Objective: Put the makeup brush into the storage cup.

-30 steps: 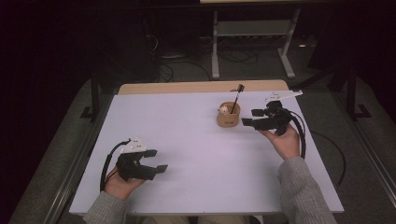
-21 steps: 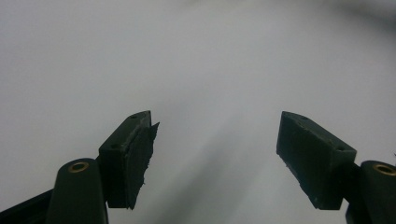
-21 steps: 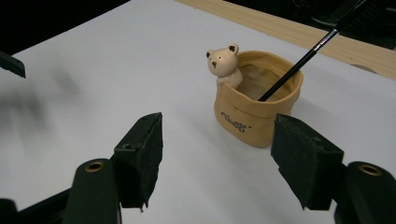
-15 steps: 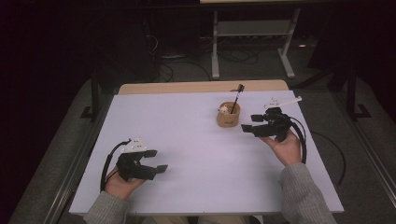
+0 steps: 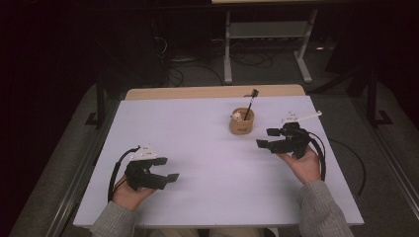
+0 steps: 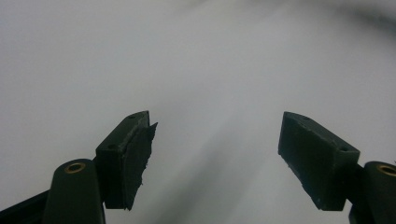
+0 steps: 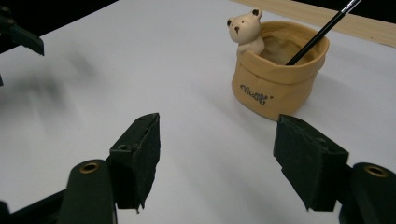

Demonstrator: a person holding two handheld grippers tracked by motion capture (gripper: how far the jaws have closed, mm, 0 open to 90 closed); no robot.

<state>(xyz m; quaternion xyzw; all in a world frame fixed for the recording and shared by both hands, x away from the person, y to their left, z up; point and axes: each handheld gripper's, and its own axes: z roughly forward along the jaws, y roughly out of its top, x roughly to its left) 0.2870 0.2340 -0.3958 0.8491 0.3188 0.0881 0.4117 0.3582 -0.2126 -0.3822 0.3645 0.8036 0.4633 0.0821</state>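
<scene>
Left tongs (image 5: 165, 176) rest spread and empty at the near-left surface (image 5: 197, 148). Right tongs (image 5: 267, 138), also spread and empty, sit nearer the tan bear pot (image 5: 241, 121), just beyond-left; its black stick (image 5: 251, 102), perhaps a brush, leans away rightward.

A white table (image 5: 207, 148) takes up the middle of the high view, with a bare wooden strip (image 5: 197, 92) along its far edge. Right of centre and toward the far side stands a tan pot (image 5: 241, 123) shaped like a sack, with a small bear figure (image 7: 245, 30) at its rim. 1 thin black stick (image 7: 322, 30) leans in it. Beyond the table, a metal frame (image 5: 267, 44) and cables (image 5: 183, 74) lie on the dark floor.
</scene>
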